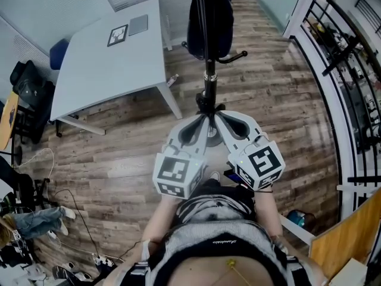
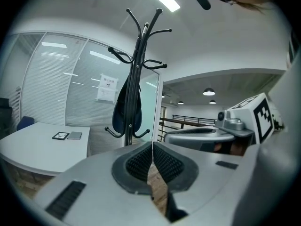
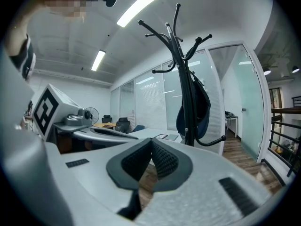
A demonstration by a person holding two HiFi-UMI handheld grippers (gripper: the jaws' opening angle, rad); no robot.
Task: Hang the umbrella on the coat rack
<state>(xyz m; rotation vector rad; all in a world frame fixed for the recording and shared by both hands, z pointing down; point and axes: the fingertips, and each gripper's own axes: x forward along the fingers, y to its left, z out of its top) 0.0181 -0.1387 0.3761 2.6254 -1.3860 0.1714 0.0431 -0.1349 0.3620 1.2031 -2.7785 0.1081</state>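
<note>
The floor (image 1: 286,100) is brown wood plank, worn paler near the middle. A white, smooth tabletop (image 1: 101,70) stands at the left on slim white legs and carries a small dark-framed card (image 1: 117,35) and a flat grey pad (image 1: 138,24) side by side; any print on them is too small to read. Black metal railing (image 1: 351,100) curves along the right edge. The room has glass partition walls (image 2: 61,93) with blinds behind them, and a white paper notice (image 2: 107,88) is stuck to the glass, its text unreadable.

The coat rack (image 1: 209,82) is a thin black pole with curved hook arms at its top and lower down. The umbrella (image 1: 223,22), dark and folded into a long teardrop shape, hangs against the pole from the rack.

The left gripper (image 2: 152,143) and the right gripper (image 3: 151,143) are grey plastic with ribbed black pads. Both pairs of jaws are pressed together with nothing between them. Each carries a cube (image 1: 177,173) with black-and-white square markers.
</note>
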